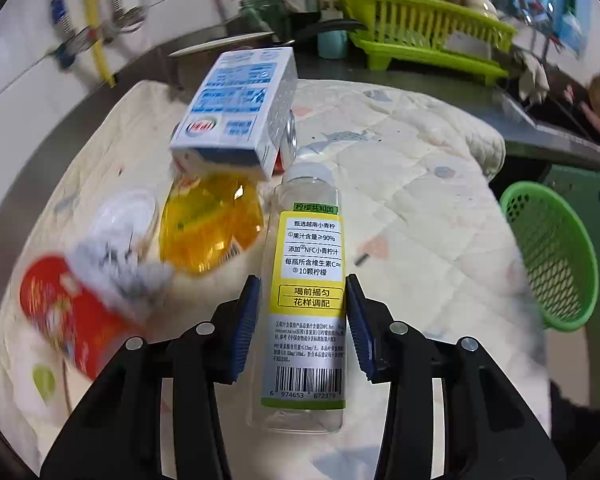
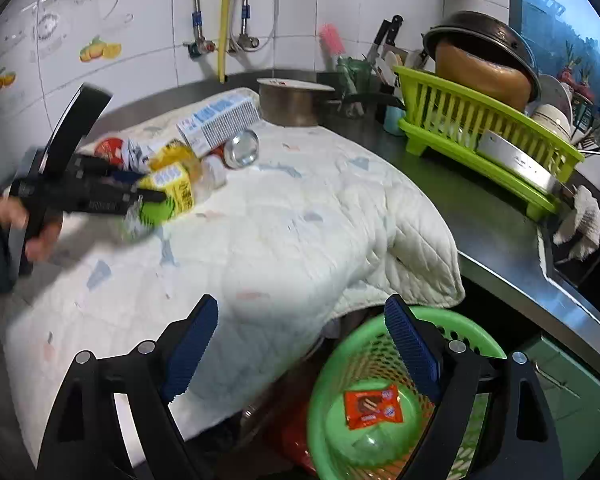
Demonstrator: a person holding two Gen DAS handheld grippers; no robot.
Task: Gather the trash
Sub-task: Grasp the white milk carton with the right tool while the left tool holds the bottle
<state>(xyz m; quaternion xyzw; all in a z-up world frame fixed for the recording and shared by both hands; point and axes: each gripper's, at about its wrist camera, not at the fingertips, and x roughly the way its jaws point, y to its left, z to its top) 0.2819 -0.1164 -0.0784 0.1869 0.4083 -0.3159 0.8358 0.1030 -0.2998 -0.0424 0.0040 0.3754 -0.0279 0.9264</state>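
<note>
A clear plastic bottle point(image 1: 308, 280) with a yellow and green label sits between the blue pads of my left gripper point(image 1: 303, 280), which is shut on its middle. The right wrist view shows that left gripper point(image 2: 140, 196) carrying the bottle point(image 2: 168, 196) beside a pile of trash: a blue and white carton point(image 1: 236, 112), a yellow plastic cup point(image 1: 210, 224), a red tub point(image 1: 68, 312), crumpled paper point(image 1: 120, 264) and a can point(image 2: 242, 148). My right gripper point(image 2: 300, 308) hangs open and empty over the green basket point(image 2: 332, 360), which holds an orange snack wrapper point(image 2: 372, 406).
The trash lies on a white quilted cloth point(image 2: 300, 220) spread over a steel counter. A metal pot point(image 2: 292, 100) and a lime dish rack point(image 2: 480, 120) with cookware stand behind. The green basket point(image 1: 556, 256) sits below the cloth's edge.
</note>
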